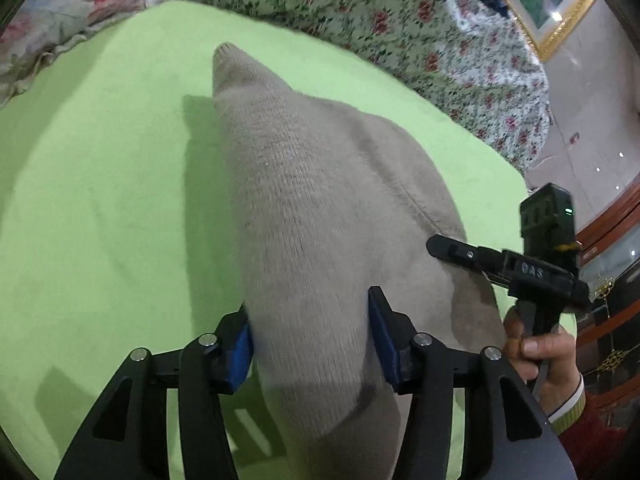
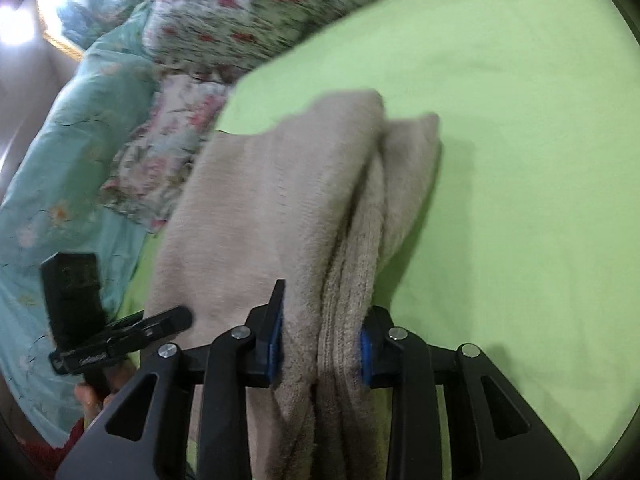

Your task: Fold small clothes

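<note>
A beige knitted garment is raised off the green sheet, with its far tip still resting on it. My left gripper is shut on one thick fold of the knit, a blue pad pressing each side. In the right wrist view the same garment hangs in bunched layers, and my right gripper is shut on them. Each gripper shows in the other's view: the right one, held by a hand, sits at the cloth's right edge, and the left one sits at its left edge.
A floral quilt borders the green sheet at the back, with a floral pillow at the far left. A teal quilt lies to the left in the right wrist view. Wooden furniture stands beyond the bed's right edge.
</note>
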{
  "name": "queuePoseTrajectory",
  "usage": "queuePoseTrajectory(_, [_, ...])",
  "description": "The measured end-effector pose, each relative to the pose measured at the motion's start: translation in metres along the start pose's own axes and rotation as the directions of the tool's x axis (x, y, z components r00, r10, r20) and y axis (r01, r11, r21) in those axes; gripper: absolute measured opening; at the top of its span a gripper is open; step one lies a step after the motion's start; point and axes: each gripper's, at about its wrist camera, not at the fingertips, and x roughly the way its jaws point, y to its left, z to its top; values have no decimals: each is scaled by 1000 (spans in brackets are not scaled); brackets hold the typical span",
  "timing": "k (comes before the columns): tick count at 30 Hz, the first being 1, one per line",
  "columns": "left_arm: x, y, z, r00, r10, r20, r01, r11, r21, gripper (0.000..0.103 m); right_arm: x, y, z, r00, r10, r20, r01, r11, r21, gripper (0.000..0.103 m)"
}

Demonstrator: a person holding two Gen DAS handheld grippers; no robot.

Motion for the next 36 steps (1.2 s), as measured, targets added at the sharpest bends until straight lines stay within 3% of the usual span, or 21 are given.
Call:
queuePoseTrajectory(4, [-28, -4, -20, 997, 46, 56, -47, 999, 21, 56, -18, 1, -7, 998, -49, 26, 49, 999, 13, 54])
queuePoseTrajectory(11, [-74, -7, -81, 985, 121, 121, -126, 991, 38, 66, -75, 21, -46, 985, -103, 138, 106, 994, -20, 56])
queuePoseTrajectory(16, [-74, -10, -117, 982, 150, 111, -155, 987, 44, 68, -92, 30, -75, 985, -78, 156, 83, 996, -26, 56])
queuePoseTrajectory(22, [-54, -11, -115, 982, 161, 101, -165, 986, 27, 68, -73, 35, -88, 991, -82, 106, 88, 994, -58, 55])
queuePoseTrajectory(24, [-47, -13, -109, 978, 184, 102, -187, 982, 19, 68, -63, 30, -88, 992, -83, 94, 87, 995, -41, 46])
queuePoseTrajectory(27, [-37, -11, -104, 975, 204, 86, -203, 979, -18, 67, -53, 21, -88, 996, -60, 66, 60, 998, 0, 17])
queuePoseTrajectory(28, [-36, -12, -103, 976, 196, 94, -194, 981, -30, 67, -50, 20, -87, 997, -50, 59, 50, 999, 9, 11])
queuePoseTrajectory(31, [-35, -19, -99, 973, 203, 114, -202, 979, -24, 67, -57, 28, -81, 997, -8, 80, 8, 1000, -3, 9])
queuePoseTrajectory(34, [-28, -25, -97, 959, 258, 119, -258, 966, -15, 67, -74, 45, -71, 991, 40, 128, -35, 999, -37, 8])
queuePoseTrajectory(36, [-27, -19, -93, 936, 332, 115, -328, 943, -50, 57, -88, 56, -63, 985, 55, 165, -45, 997, -67, 8])
